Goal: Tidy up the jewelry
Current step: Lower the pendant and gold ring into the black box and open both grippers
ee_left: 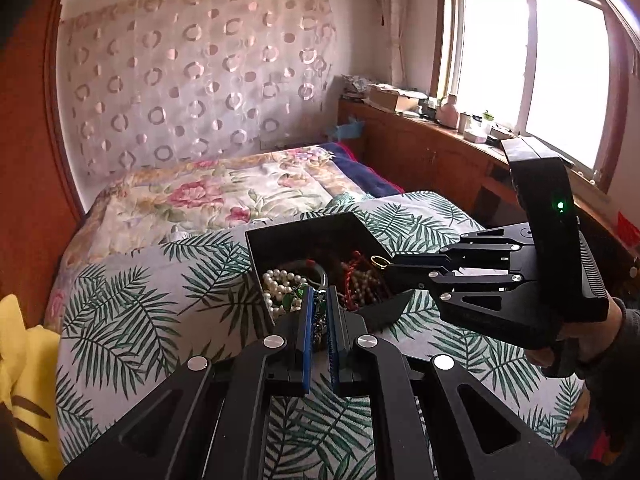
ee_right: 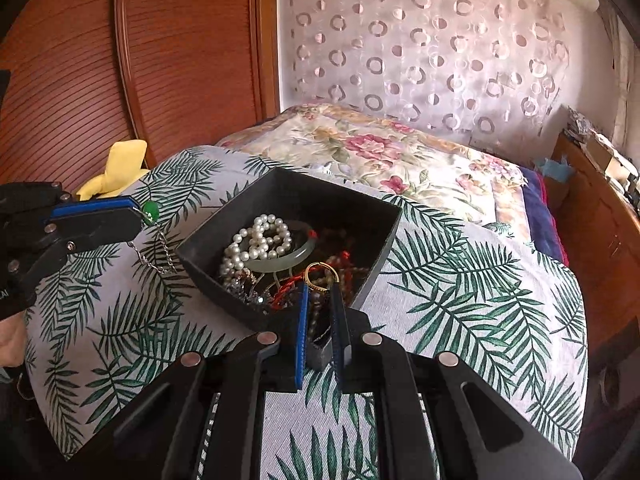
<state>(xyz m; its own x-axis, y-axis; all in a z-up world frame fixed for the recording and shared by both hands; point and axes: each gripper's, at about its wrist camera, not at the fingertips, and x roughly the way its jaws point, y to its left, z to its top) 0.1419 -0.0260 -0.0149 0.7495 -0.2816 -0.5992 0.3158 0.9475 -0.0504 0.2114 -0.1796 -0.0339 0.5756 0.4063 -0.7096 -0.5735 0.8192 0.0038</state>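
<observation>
Right wrist view: right gripper (ee_right: 320, 284) pinches a thin gold ring (ee_right: 322, 274) over the black square tray (ee_right: 384, 236), while left gripper (ee_right: 138, 212) clamps a silver chain with green pendant (ee_right: 154, 254), separating pieces.

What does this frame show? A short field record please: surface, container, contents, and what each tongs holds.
surface: palm-leaf cloth on a bed
container: open black box
contents: pearl strand, pale green bangle, red cord beads
left tongs: shut on a silver chain with green pendant, beside the box
right tongs: shut on a gold ring, above the box
</observation>
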